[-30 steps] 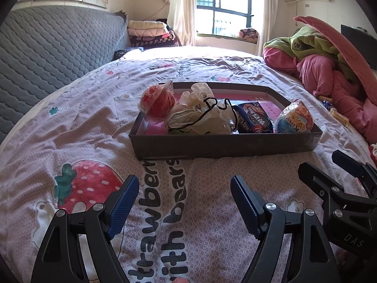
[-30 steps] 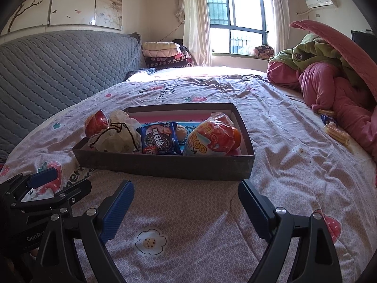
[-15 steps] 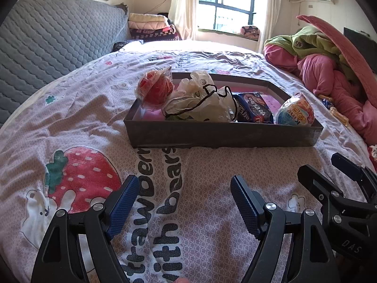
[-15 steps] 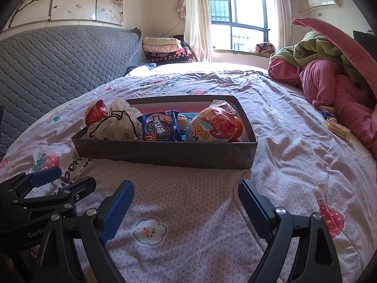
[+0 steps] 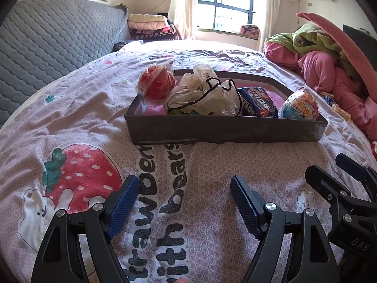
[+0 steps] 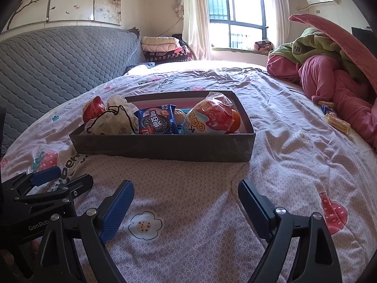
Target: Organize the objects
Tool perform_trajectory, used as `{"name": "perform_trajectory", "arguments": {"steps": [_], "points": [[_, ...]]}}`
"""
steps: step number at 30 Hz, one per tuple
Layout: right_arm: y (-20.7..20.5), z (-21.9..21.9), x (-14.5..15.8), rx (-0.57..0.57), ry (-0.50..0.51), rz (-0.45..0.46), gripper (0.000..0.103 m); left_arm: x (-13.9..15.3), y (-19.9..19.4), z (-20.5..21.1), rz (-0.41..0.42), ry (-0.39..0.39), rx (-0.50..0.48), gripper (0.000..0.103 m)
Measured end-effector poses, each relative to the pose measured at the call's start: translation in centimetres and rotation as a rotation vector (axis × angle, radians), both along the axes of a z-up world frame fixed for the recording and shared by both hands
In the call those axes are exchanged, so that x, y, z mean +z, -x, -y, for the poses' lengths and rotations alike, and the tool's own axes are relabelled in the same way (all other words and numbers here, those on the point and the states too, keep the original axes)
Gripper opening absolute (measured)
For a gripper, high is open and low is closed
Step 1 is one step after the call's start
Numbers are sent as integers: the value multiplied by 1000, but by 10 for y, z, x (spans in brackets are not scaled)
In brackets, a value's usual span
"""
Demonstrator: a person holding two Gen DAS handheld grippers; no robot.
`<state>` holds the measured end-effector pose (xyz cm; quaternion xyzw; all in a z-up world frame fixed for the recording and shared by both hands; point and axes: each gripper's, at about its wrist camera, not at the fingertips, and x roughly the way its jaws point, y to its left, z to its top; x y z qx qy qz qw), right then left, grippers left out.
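A dark grey shallow box (image 5: 223,129) (image 6: 162,147) sits on the bed. It holds a red wrapped ball (image 5: 156,83) (image 6: 93,109), a white drawstring bag (image 5: 205,99) (image 6: 113,120), a blue cookie packet (image 5: 258,102) (image 6: 156,122) and a large wrapped toy egg (image 5: 300,105) (image 6: 208,115). An orange ball (image 6: 235,121) lies behind the egg. My left gripper (image 5: 183,195) is open and empty over the bedspread, well short of the box. My right gripper (image 6: 186,200) is open and empty beside it.
The pink strawberry bedspread (image 5: 94,122) covers the bed. A grey quilted headboard (image 6: 61,61) is at the left. Pink and green bedding (image 6: 329,70) is piled at the right, with small yellow and blue snack packets (image 6: 335,120) beside it. Folded blankets (image 6: 162,47) are stacked by the window.
Both grippers have drawn back and tilted slightly, so the box sits a little higher in both views. Both stay open and empty.
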<state>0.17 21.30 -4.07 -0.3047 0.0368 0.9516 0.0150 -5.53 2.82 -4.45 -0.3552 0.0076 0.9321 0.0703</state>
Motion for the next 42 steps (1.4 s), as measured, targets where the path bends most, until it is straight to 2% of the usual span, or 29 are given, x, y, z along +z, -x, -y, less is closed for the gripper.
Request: {"name": "perform_trajectory", "arguments": {"steps": [42], "points": [[6, 5, -13, 5, -16, 48, 90, -3, -1, -5, -2, 12, -12, 81]]}}
